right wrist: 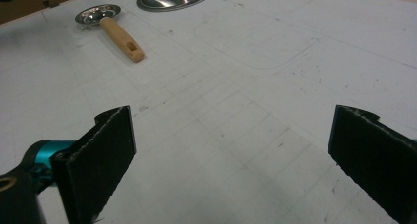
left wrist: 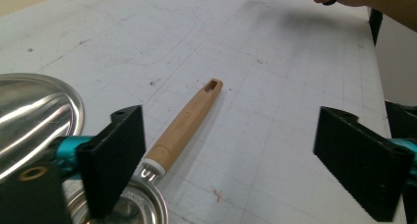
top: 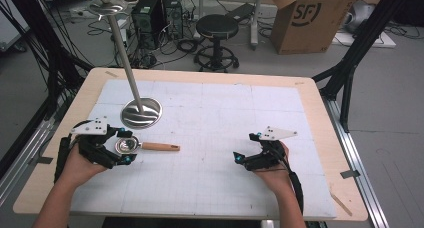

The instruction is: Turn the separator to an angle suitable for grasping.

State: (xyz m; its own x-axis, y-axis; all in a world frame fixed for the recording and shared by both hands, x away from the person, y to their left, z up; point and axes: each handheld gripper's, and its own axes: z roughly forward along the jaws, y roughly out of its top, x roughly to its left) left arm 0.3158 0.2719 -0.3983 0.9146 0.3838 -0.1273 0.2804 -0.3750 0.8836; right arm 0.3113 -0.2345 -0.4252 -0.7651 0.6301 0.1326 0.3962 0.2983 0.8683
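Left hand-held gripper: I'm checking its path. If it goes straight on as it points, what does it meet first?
Probably the wooden handle of the small strainer, lying on the mat between the left hand-held gripper's open jaws.

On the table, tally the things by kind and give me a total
Strainer with wooden handle: 1
Metal stand with round base and pole: 1
Tongs, held one in each hand: 2, left and right
Total: 4
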